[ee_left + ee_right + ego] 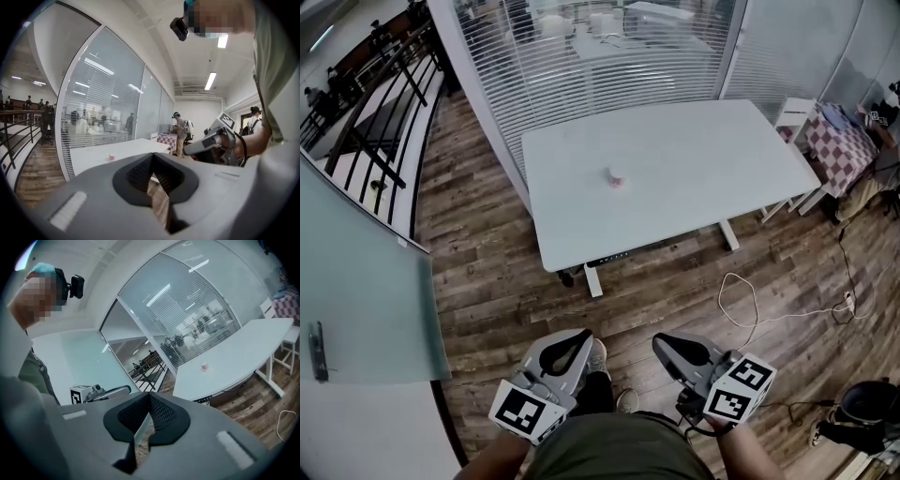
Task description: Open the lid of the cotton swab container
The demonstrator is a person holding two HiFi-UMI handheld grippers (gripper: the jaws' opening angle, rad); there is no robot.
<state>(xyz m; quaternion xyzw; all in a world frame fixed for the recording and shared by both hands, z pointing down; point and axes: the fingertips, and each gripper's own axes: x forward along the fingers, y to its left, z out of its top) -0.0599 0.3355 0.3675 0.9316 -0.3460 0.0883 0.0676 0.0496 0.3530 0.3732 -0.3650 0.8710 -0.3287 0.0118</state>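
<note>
Near the bottom edge of the head view, I hold both grippers side by side above the wooden floor (675, 281), well short of the white table (703, 150). Left gripper (579, 337): fingers clenched tip to tip, nothing between them. Right gripper (664, 343): fingers likewise pressed together and empty. Both point toward the table. Cotton swab container (616, 177): a small pale pot with a pinkish base, standing alone near the middle of the tabletop, well apart from either gripper; it is too small for me to make out its lid. White cable (748, 305): looped on the floor beside the table's right-hand leg.
</note>
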